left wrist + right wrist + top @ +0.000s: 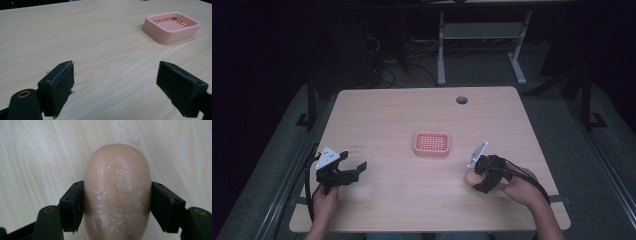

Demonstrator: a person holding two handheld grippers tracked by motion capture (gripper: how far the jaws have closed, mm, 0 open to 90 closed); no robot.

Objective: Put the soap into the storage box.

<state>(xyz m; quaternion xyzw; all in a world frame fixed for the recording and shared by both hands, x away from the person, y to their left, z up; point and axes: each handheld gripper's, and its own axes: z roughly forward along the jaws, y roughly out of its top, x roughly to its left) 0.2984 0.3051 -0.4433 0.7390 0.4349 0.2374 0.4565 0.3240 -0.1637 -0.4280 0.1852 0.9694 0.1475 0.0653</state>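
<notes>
Two grippers: right gripper (117, 202) clamped on soap bar (117, 195); left gripper (116, 86) agape near pink dish (171, 26).

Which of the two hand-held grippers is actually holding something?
The right hand-held gripper: its jaws clamp both sides of the peach soap bar. The left hand-held gripper has its jaws spread over bare table.

Pale wood-grain worktop (387, 115) with a dark round hole near its far edge. Salmon-pink soap dish (431, 144) with a pink grid-patterned insert. Beige-pink soap bar (117, 192), flecked with white marks. Black left tongs (115, 87) and black right tongs (117, 205); each carries a light grey plate.
</notes>
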